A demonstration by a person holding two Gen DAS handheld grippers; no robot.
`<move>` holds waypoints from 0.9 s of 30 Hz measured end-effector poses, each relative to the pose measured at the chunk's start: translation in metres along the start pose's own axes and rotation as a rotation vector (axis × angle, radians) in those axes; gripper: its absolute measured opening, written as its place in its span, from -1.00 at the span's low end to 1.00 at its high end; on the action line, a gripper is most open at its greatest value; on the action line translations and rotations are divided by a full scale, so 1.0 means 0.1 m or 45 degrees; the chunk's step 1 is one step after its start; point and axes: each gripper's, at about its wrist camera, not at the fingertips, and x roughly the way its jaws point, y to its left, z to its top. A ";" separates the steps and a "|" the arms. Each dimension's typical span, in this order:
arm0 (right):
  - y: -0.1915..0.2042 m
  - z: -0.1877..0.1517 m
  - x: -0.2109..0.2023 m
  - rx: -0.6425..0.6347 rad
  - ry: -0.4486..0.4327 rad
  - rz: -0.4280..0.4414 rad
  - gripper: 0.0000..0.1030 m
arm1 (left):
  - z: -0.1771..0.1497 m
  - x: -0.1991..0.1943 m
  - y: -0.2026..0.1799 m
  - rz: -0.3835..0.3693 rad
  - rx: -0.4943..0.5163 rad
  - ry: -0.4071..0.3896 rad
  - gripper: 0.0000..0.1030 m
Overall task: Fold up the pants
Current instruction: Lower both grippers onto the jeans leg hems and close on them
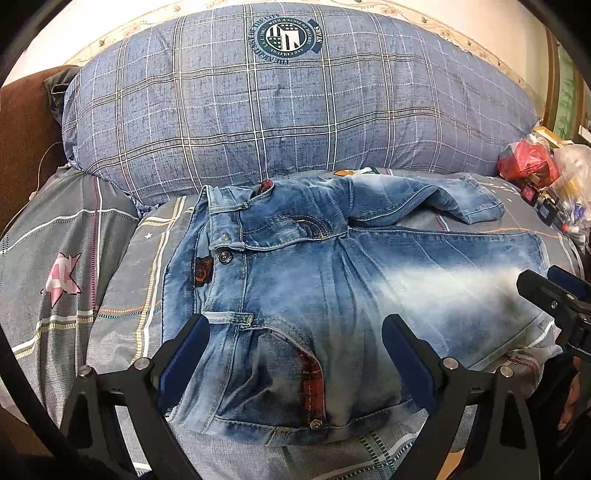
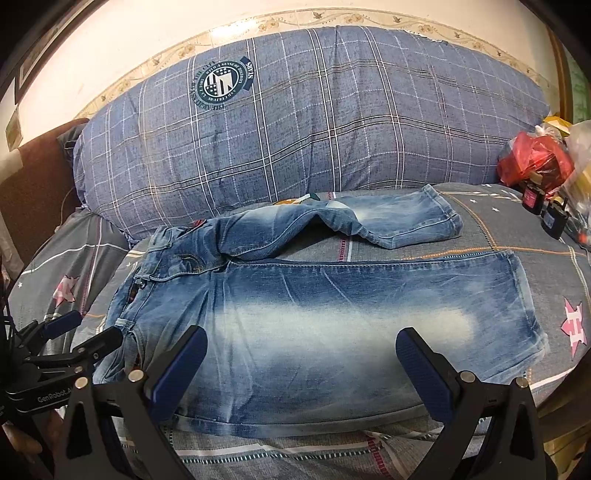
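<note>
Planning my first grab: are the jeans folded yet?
Not folded: the jeans lie spread, near leg flat, far leg rumpled and apart.

"GenRobot" on left tool (image 2: 83,338)

Faded blue jeans (image 2: 314,314) spread flat on bed, far leg crumpled.

Big blue plaid pillow (image 1: 295,110) with a round crest logo (image 1: 286,35) leans against the wall – sitting on a grey striped bedsheet (image 2: 498,229) with pink stars (image 1: 61,278). Off right, a red plastic bag (image 2: 535,155) among blurry clutter.
</note>
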 end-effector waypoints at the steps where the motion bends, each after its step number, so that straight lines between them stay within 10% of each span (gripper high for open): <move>1: 0.00 0.00 0.01 -0.001 0.002 0.000 1.00 | 0.00 0.00 0.00 0.000 0.000 0.001 0.83; 20: 0.09 0.26 0.41 -0.051 0.024 0.021 1.00 | 0.06 0.39 0.15 0.021 -0.018 0.093 0.83; 27: 0.08 0.48 0.60 -0.069 0.029 0.052 1.00 | 0.56 0.71 0.74 -0.046 -0.142 0.140 0.83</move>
